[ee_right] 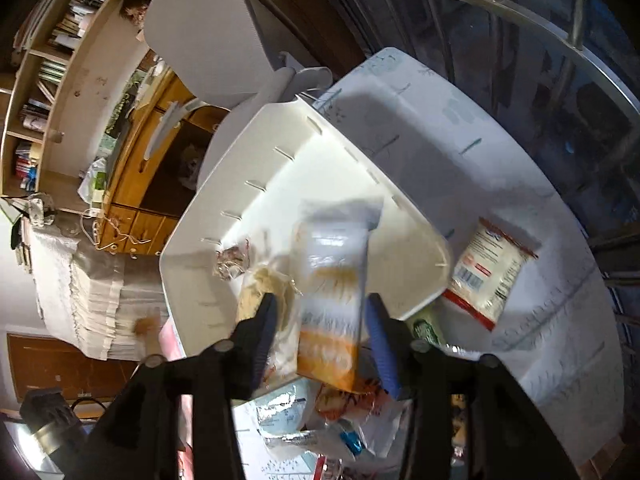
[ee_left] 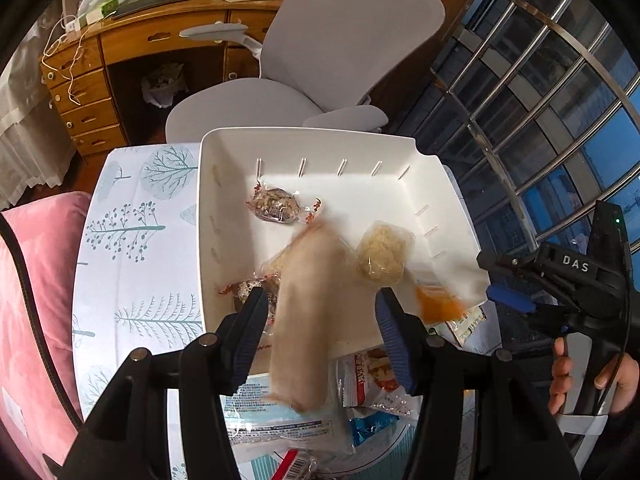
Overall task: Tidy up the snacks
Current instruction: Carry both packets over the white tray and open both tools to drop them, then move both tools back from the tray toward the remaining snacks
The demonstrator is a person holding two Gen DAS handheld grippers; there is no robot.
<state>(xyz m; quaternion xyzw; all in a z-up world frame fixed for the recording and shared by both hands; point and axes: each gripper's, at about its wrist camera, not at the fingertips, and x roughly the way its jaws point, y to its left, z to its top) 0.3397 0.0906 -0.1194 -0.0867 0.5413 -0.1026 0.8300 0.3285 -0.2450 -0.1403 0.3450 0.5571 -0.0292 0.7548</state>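
While both snacks hang over the white bin [ee_left: 224,184], the release wants care: each should fall clear of the near rim and onto bare floor, not across the packets already lying there. Seen from the left wrist camera, the left gripper [ee_left: 320,312] stands with its jaws apart, and a long pale snack roll [ee_left: 308,312] sits blurred between them; neither pad visibly presses on it, so it looks let go (the blur suggests it is dropping). Its lower end overhangs the near rim and the loose packets on the tablecloth [ee_left: 132,240], so it may tip outward. Seen from the right wrist camera, the right gripper [ee_right: 320,332] is likewise open around an orange-and-white packet [ee_right: 332,288], with gaps at both pads; whether one pad touches it cannot be told. That packet's lower end also lies over the near rim. Both grippers point steeply downward into the bin from its near side, the right one visible beside the left with a hand [ee_left: 576,380] around its handle. A red-edged packet [ee_right: 490,268] lies on the cloth outside the bin.
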